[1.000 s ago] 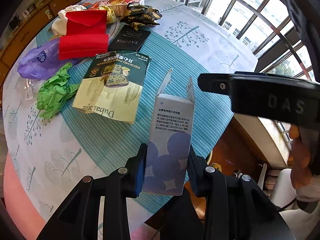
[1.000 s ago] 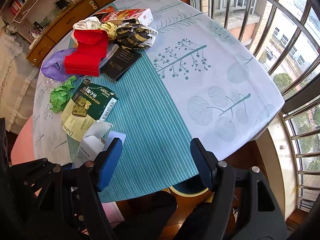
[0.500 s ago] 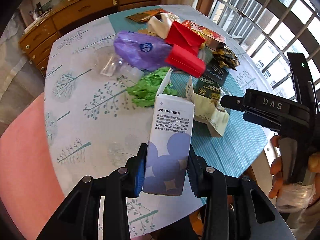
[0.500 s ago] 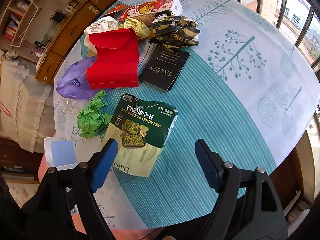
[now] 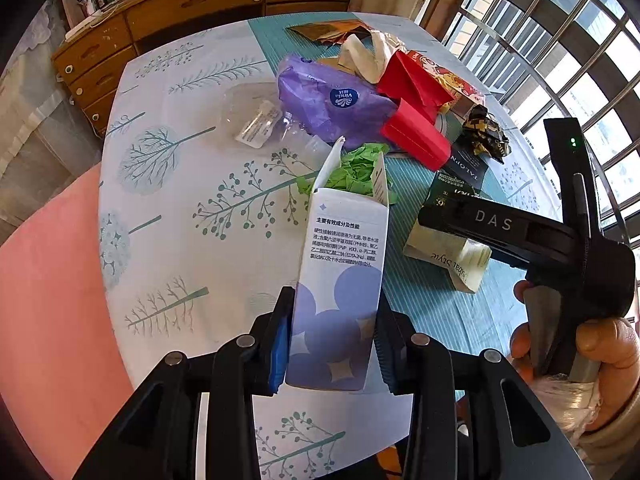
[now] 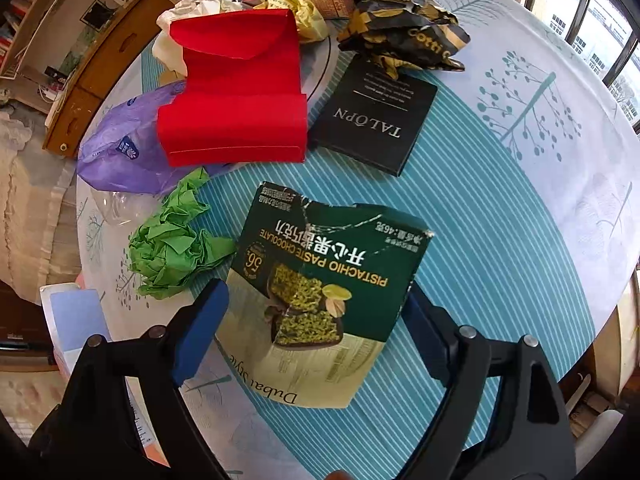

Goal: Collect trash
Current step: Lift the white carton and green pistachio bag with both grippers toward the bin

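**Carton held, right tongs now over the chocolate box**

Your left gripper [image 5: 332, 344] pinches the purple-and-white carton [image 5: 340, 280] upright, flaps open, just as a second ago; but the view behind it has swung from the table's window edge to the trash pile and the wooden sideboard [image 5: 180, 4]. Your right gripper [image 6: 316, 320] has spread to its widest and come in from the bare striped cloth: its blue pads [image 6: 200, 320] now flank the flattened pistachio chocolate box [image 6: 320, 280], not pressing it. The box lies on the tablecloth [image 6: 500, 220], beside the green crumpled paper [image 6: 176, 248], below the black booklet [image 6: 376, 120] and red box [image 6: 236, 92].
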`<state>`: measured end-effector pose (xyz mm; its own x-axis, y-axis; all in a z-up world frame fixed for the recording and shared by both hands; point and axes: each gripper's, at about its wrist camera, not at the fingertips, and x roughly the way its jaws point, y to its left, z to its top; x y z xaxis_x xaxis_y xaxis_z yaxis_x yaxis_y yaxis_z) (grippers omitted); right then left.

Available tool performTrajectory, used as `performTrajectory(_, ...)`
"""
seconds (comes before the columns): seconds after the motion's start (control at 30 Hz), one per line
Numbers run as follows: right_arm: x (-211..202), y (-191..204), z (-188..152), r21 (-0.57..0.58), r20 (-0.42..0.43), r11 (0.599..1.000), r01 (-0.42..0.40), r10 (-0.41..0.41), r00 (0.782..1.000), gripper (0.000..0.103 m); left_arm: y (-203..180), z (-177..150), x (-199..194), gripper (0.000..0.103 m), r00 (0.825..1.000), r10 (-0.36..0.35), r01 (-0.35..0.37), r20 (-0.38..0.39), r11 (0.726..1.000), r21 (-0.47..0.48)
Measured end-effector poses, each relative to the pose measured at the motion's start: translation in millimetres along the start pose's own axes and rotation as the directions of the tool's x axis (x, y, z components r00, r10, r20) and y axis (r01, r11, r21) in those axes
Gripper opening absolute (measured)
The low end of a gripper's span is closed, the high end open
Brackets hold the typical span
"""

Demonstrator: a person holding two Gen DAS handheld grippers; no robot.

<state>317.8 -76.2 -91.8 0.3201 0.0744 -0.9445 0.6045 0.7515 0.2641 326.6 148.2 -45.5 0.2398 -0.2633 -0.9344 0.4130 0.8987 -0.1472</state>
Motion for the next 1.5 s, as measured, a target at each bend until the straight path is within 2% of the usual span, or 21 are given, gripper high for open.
performTrajectory(0.1,4.9,10.0,1.0,-0.010,0.005,1.000,0.027,-0.027,1.000,0.088,1.3,-0.1,2.5,0.036,1.000,-0.004,0.004,-0.008,1.000,-0.003)
performTrajectory(0.2,6.1,23.2,-0.1,-0.071,0.027,0.996,0.050,-0.049,0.998,0.086,0.1,-0.2,3.7,0.036,1.000,-0.005,0.005,-0.010,1.000,0.006)
performTrajectory(0.4,-0.1,28.3,-2.6,-0.073,0.042,0.997,0.008,-0.005,0.999,0.067,-7.1,0.3,2.1,0.036,1.000,-0.012,0.012,-0.005,1.000,0.020)
performTrajectory(0.47,-5.6,23.2,-3.2,-0.086,0.034,0.996,0.000,0.003,0.999,0.061,-11.1,-0.2,0.1,0.036,1.000,-0.016,0.016,0.000,1.000,0.025)
performTrajectory(0.77,-40.7,-16.1,-13.3,-0.102,0.004,0.991,-0.091,0.092,0.996,0.057,-43.5,-12.2,-15.9,0.036,0.999,-0.016,0.015,0.028,0.999,0.032)
performTrajectory(0.97,-86.2,-59.0,-22.9,-0.166,0.007,0.973,-0.159,0.162,0.987,0.057,-84.4,-34.4,-35.1,0.036,0.998,0.001,-0.003,0.068,0.999,0.032)
performTrajectory(1.13,-127.4,-112.7,-39.9,-0.241,-0.030,0.950,-0.200,0.198,0.980,0.057,-132.2,-65.2,-48.8,0.036,0.995,0.007,-0.005,0.101,1.000,-0.017)
performTrajectory(1.33,-165.2,-176.7,-74.5,-0.357,-0.072,0.910,-0.211,0.198,0.978,0.057,-208.4,-125.6,-47.3,0.036,0.994,0.011,-0.001,0.112,0.996,-0.094)
performTrajectory(1.5,-167.3,-232.8,-101.4,-0.383,-0.122,0.902,-0.201,0.167,0.978,0.058,-259.0,-176.0,-28.8,0.036,0.997,0.008,0.002,0.072,0.991,-0.134)
